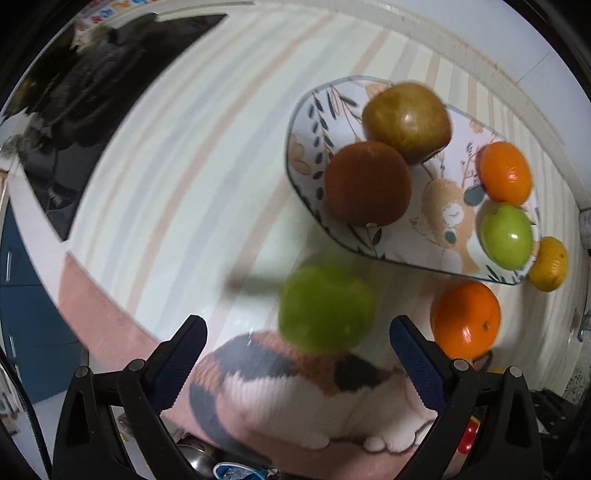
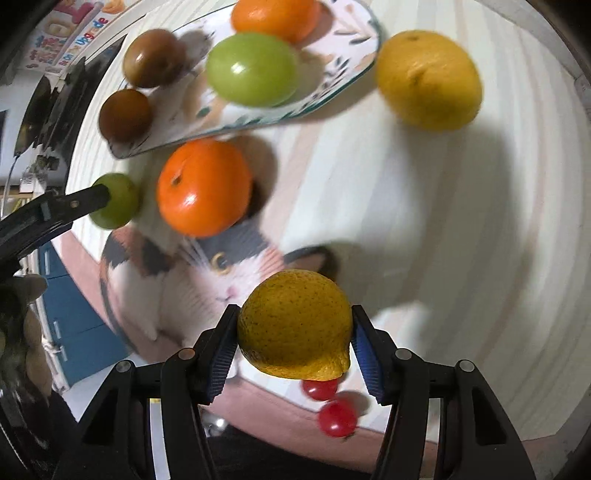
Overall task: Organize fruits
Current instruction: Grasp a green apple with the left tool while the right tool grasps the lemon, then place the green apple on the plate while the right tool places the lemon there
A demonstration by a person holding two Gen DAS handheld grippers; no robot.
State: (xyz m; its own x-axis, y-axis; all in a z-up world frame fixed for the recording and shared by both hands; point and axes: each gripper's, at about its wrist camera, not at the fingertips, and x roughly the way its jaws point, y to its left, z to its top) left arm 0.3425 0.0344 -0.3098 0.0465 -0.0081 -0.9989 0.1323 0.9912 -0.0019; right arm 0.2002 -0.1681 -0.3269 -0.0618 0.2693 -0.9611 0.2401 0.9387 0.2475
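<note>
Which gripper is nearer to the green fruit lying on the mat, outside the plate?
Left. The left gripper is open with the green fruit just ahead of its fingertips. The right gripper is farther off, shut on a yellow citrus.

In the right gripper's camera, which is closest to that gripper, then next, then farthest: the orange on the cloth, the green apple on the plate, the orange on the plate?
Measured from the right gripper, which holds a yellow lemon:
1. Orange on the cloth, ahead and left, beside the plate.
2. Green apple on the plate, farther up the view.
3. Orange on the plate, at the top edge, behind the apple.
</note>
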